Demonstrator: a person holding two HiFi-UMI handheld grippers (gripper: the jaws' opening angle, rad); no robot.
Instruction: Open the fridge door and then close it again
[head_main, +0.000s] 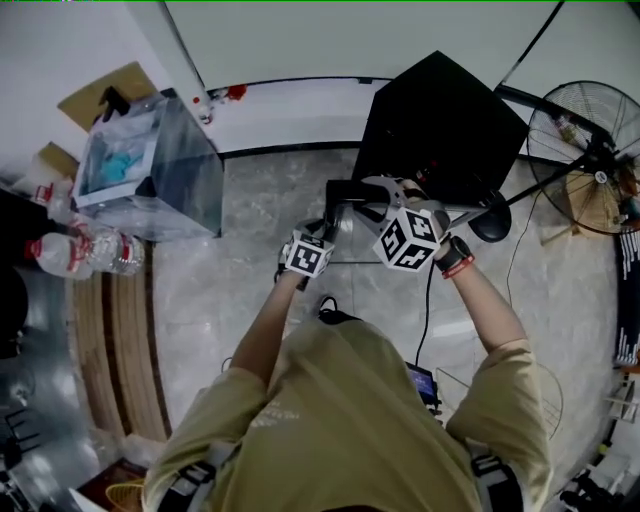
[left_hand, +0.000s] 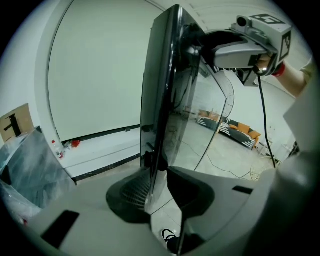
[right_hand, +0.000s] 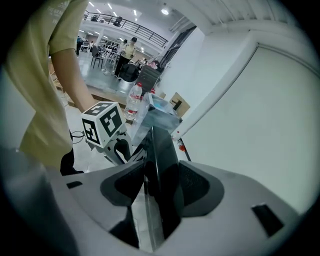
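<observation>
We find the left gripper (left_hand: 159, 187) closed narrow on the thin edge of the fridge door (left_hand: 162, 75), and the right gripper (right_hand: 155, 185) closed wider on the door's thicker edge, pads on both faces. We judge the double hold steadies the panel through its swing. Beyond, the door appears swung out from the black fridge (head_main: 440, 125) by the white wall (head_main: 300, 50).

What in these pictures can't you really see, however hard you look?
- Inside of the fridge: the head view shows only its black outside, and both gripper views show mostly the fridge door.
- Labels on the bottles: head view, too small to read.
- The fan: head view, cut off by the right edge.
</observation>
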